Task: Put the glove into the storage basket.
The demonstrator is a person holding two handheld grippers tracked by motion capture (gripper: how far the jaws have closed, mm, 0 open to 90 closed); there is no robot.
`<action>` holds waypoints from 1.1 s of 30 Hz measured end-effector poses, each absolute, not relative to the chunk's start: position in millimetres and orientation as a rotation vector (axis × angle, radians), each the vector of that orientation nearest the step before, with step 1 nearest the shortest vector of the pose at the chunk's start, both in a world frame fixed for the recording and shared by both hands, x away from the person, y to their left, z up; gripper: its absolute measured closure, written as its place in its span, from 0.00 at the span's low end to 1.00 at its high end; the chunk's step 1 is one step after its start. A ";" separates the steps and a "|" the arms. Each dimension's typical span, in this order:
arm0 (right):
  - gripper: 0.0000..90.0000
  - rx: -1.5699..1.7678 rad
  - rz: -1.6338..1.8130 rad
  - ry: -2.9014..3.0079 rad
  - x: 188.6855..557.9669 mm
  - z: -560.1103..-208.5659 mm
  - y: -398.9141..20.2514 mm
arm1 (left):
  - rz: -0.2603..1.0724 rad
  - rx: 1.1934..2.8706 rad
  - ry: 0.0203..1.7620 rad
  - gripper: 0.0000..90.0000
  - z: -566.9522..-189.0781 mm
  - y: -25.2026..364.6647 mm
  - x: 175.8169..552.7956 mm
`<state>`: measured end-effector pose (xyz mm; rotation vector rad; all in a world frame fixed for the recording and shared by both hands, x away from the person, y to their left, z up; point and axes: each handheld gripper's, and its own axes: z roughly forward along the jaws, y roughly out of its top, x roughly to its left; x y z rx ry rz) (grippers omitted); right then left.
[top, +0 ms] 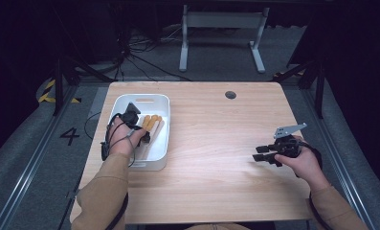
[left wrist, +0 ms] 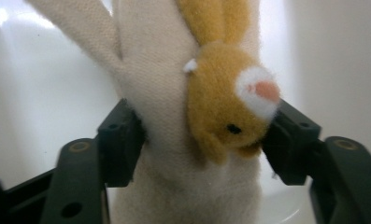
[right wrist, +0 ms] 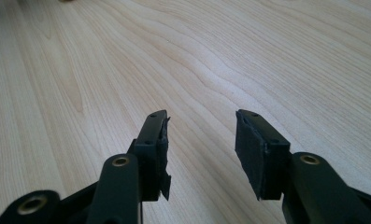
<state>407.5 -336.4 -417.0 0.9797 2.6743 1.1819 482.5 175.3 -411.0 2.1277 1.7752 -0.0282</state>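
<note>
Two grippers are working at the table [top: 216, 158], and each view is adding something different. Up close, the left gripper view is showing the left gripper [left wrist: 204, 135] with its jaws parted around a plush rabbit [left wrist: 211, 107], tan-headed with a white muzzle, lying against cream cloth; both pads are sitting right at the toy's sides, and whether they are pressing on it is hard to tell. The right gripper view is showing the right gripper [right wrist: 201, 140] spread wide over bare wood, with nothing between its jaws. From above, the high view is placing the left gripper [top: 130, 117] inside a white tray [top: 161, 103] at the table's left side, the plush rabbit [top: 151, 123] lying in that tray beside the hand. The right gripper [top: 260, 153] is resting well apart near the right edge. Farther off, a small round hole [top: 230, 95] is sitting in the tabletop, and a white frame [top: 221, 33] is standing on the floor beyond.
</note>
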 end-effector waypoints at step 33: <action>0.58 0.980 1.184 2.663 406.4 -416.4 -336.6 | 0.214 2.175 1.442 0.29 -338.8 140.9 447.7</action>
